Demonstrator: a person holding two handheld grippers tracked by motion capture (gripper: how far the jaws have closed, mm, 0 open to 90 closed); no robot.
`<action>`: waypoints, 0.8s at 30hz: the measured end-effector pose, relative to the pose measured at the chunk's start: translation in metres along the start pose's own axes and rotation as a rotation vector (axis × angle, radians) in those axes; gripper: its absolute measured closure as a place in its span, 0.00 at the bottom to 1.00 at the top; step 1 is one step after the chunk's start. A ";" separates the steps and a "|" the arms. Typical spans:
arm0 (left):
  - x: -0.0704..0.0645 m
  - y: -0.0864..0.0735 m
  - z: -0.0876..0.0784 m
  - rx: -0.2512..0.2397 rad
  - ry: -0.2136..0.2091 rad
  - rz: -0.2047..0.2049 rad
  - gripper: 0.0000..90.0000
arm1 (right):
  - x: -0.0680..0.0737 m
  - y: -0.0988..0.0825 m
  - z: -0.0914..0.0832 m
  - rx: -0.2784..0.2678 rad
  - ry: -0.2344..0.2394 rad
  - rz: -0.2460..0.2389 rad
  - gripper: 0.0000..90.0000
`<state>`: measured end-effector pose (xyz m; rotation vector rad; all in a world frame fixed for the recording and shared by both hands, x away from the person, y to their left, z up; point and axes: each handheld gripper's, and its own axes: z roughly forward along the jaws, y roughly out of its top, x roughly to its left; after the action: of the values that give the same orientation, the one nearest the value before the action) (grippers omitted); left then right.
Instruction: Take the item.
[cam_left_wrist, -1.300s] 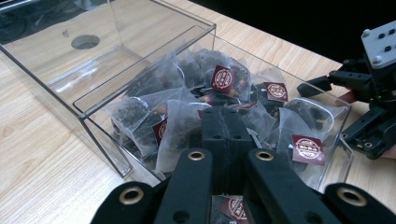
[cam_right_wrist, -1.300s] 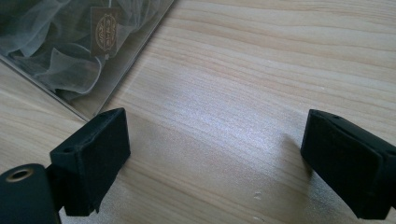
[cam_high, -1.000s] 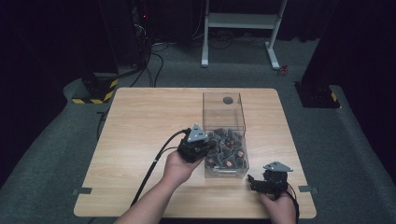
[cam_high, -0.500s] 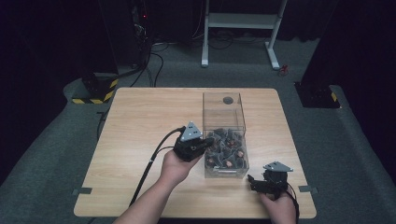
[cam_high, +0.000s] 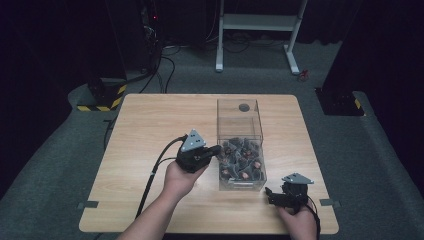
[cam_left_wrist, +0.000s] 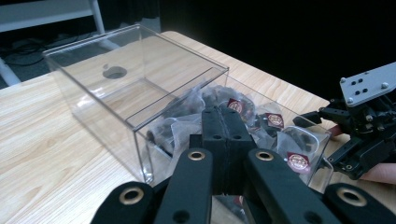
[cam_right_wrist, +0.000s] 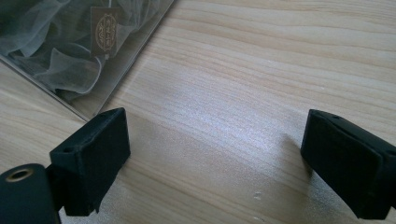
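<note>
1. Clear plastic box (cam_high: 240, 145) sits on the wooden tabletop (cam_high: 150, 130), right of centre. It is long and rectangular with see-through walls; a round dark spot (cam_high: 244, 107) shows at its far end.
2. Near half of the box is heaped with small gauzy sachets (cam_high: 241, 161), dark contents inside, several with a dark red label carrying a gold mark (the lettering is too small to read). Far half of the box looks bare.
3. In the left tool view the box runs away from me, its far part covered by a clear lid panel (cam_left_wrist: 140, 70) and the sachets (cam_left_wrist: 261, 123) piled in the uncovered near part.
4. My left tool (cam_high: 215, 150) is at the box's left wall, about level with the sachets, tips pointing at it. In its own view the jaws are pressed flat together, closed, and I see nothing caught between them; tips (cam_left_wrist: 223, 122) hang just over the pile. Whether they touch a sachet I cannot tell.
5. My right tool (cam_high: 272, 196) rests low on the tabletop just beside the box's near right corner. Its jaws stand wide apart with only bare wood between them, gripping nothing. One jaw sits just beside the box corner (cam_right_wrist: 88, 109), where a labelled sachet (cam_right_wrist: 105, 28) shows through the wall.
</note>
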<state>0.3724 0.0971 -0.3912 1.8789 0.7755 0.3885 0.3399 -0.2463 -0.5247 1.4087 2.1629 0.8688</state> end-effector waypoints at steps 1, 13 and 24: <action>0.001 -0.001 -0.001 0.000 0.002 -0.002 1.00 | 0.000 0.000 0.000 0.000 0.000 0.000 0.09; 0.012 -0.011 -0.026 -0.026 0.039 -0.020 1.00 | 0.000 0.000 0.000 0.000 0.000 0.000 0.09; 0.017 -0.021 -0.042 -0.044 0.055 -0.034 1.00 | 0.000 0.000 0.000 0.000 0.000 0.000 0.09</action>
<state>0.3535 0.1432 -0.3935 1.8176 0.8284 0.4340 0.3399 -0.2463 -0.5247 1.4086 2.1628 0.8685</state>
